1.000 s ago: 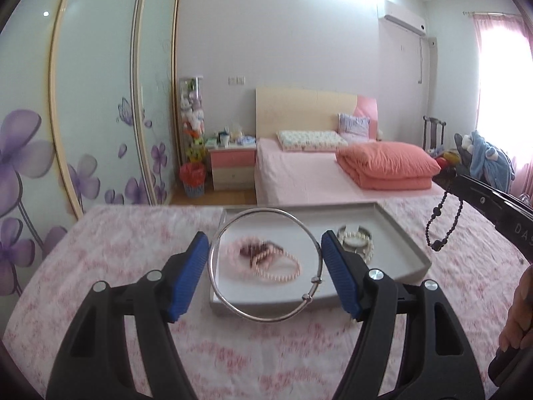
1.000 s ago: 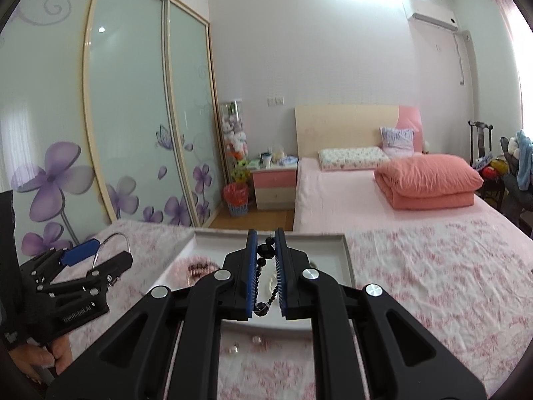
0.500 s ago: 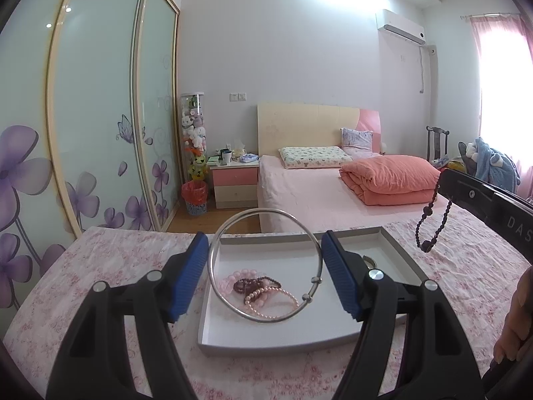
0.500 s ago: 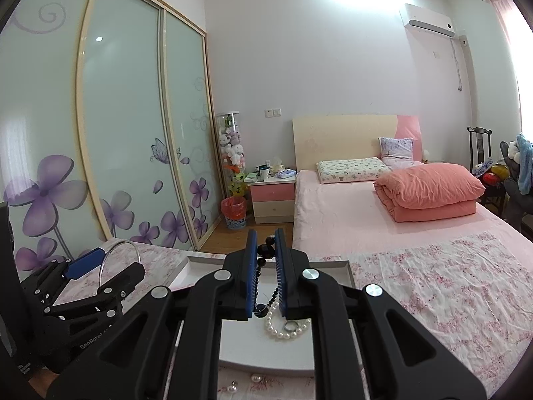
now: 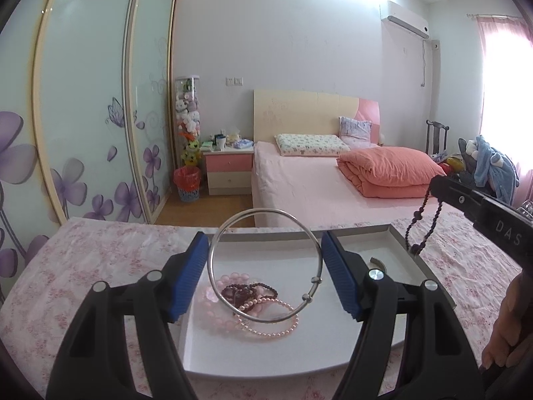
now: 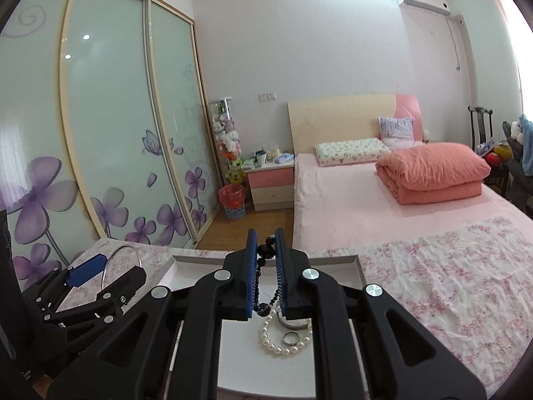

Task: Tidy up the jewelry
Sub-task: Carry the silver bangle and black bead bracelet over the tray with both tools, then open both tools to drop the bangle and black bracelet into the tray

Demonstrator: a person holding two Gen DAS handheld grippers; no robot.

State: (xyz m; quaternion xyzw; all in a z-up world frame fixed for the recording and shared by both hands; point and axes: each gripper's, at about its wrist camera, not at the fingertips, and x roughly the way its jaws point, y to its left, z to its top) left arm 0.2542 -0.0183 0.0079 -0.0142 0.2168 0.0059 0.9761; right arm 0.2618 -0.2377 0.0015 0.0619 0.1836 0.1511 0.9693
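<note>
now the left gripper (image 5: 265,275) holds a thin silver metal bangle (image 5: 263,266) across its width, blue pads pressing on either side, above the shallow white rectangular tray (image 5: 266,360) on the pink floral cloth (image 5: 83,266). under the bangle lie pale pink, dark red and pearly pink bead bracelets (image 5: 253,303). the right gripper (image 6: 266,273) is pinched tight on a dark bead string (image 6: 265,256) that dangles over the tray, above a white pearl bracelet (image 6: 283,340) and a small silver ring (image 6: 289,336).
</note>
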